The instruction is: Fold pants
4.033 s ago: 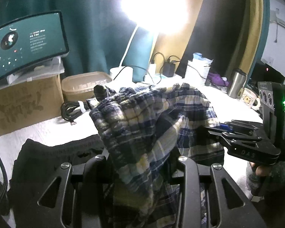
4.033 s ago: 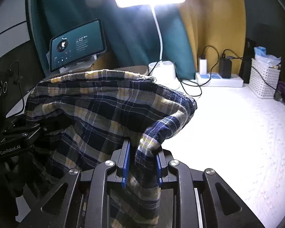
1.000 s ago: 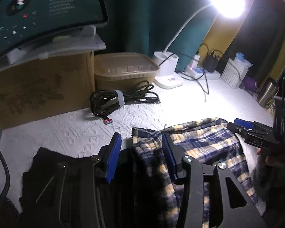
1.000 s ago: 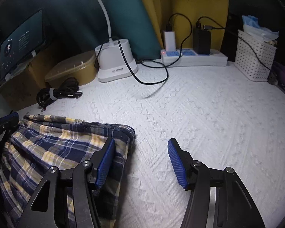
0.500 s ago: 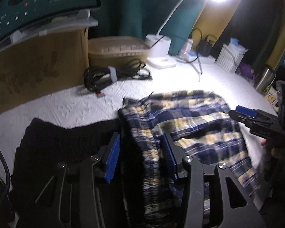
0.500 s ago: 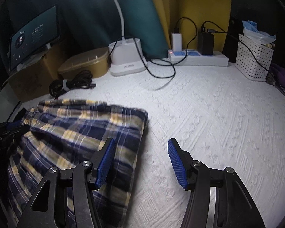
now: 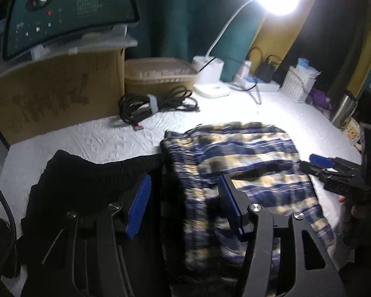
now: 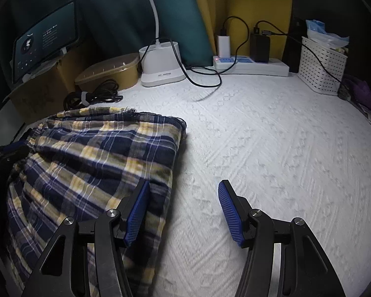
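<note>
Fingers (image 8: 137,206) spread, touching nothing; folded plaid pants (image 8: 93,158) lie flat, rumpled.

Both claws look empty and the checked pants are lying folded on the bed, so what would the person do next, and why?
Probably draw both grippers back from the plaid pants. The left gripper has just been opening, and the right gripper stands open over bare white cover; neither pinches cloth, and the pants lie folded.

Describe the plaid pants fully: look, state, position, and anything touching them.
The plaid pants are thin woven cloth checked in navy, yellow and white, with a gathered waistband at their left end. They lie folded into a flat, slightly rumpled stack on the white textured cover, beside a black garment. Neither open gripper grips them.
</note>
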